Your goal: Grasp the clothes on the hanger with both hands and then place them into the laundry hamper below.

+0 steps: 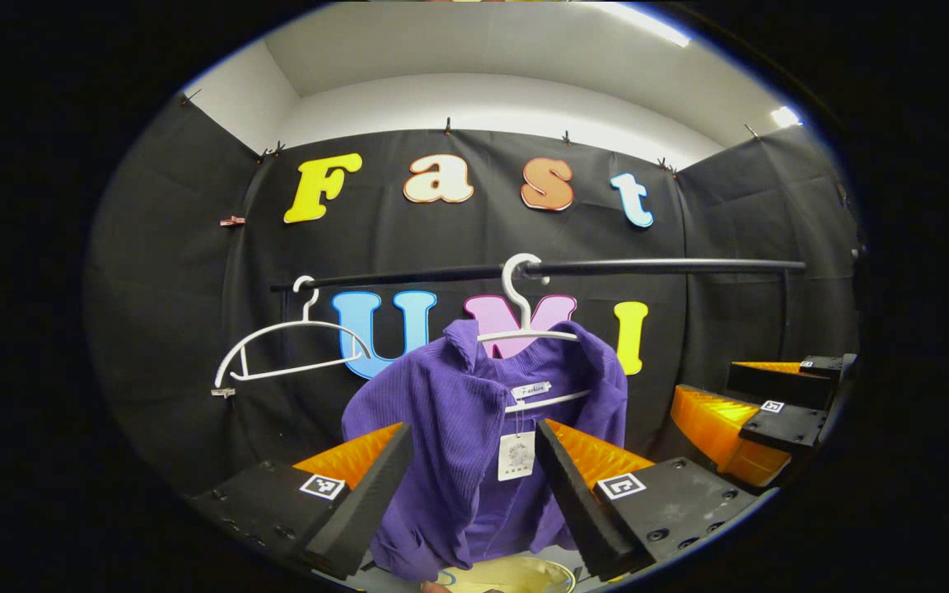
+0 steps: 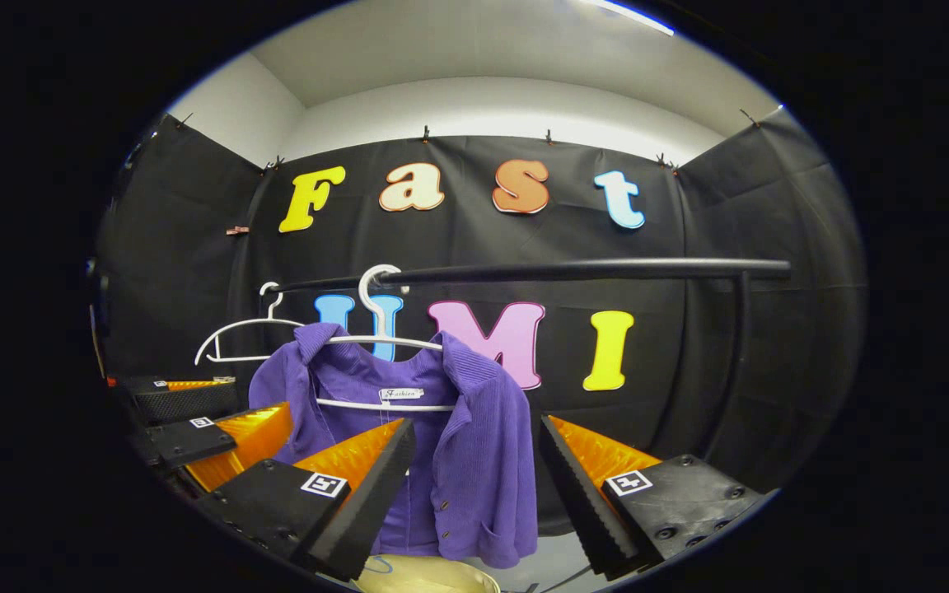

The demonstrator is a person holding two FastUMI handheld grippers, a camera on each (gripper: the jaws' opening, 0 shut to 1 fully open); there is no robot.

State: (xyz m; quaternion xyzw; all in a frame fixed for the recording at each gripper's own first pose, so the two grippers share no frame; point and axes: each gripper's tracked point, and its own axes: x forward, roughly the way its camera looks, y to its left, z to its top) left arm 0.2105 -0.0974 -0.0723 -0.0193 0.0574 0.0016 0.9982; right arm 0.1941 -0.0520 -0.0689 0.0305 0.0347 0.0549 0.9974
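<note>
Purple ribbed knit cardigan (image 1: pixel 458 428) on white plastic hanger (image 1: pixel 524 329); 2 grippers open, apart.
Close each on a shoulder, lift clear together.

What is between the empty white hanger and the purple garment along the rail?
Nothing: in the left gripper view the rail is bare between the empty hanger and the hanger carrying the purple cardigan.

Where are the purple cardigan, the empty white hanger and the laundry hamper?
purple cardigan (image 1: pixel 450 412), left gripper view, its front panel.
empty white hanger (image 1: pixel 277 350), left gripper view, its arched shoulder.
laundry hamper (image 1: pixel 516 575), left gripper view, its yellow rim.
</note>
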